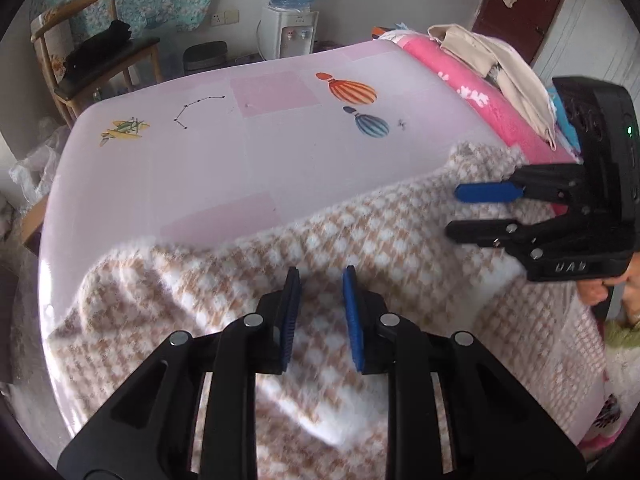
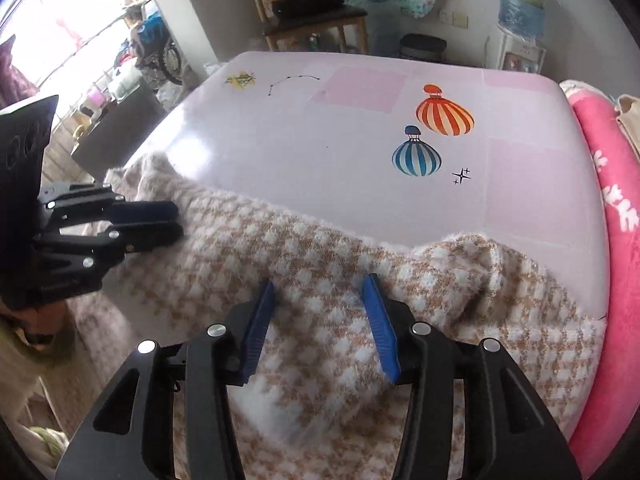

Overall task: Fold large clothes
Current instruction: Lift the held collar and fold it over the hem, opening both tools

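Observation:
A fuzzy beige-and-white checked sweater [image 1: 304,264] lies spread over the near part of the pink table [image 1: 248,152]; it also shows in the right wrist view [image 2: 328,280]. My left gripper [image 1: 320,276] hovers open just above the sweater's middle, holding nothing; in the right wrist view [image 2: 178,222] it sits at the sweater's left edge. My right gripper [image 2: 320,288] is open above the sweater near its rumpled right part. In the left wrist view the right gripper [image 1: 454,212] reaches in from the right, its jaws apart over the sweater's far edge.
A pink floral blanket [image 1: 472,92] with beige cloth [image 1: 496,60] on it lies along the table's right side. A wooden chair [image 1: 96,60], a bin [image 1: 206,56] and a water dispenser [image 1: 290,28] stand behind the table. Balloon pictures [image 2: 436,128] mark the tabletop.

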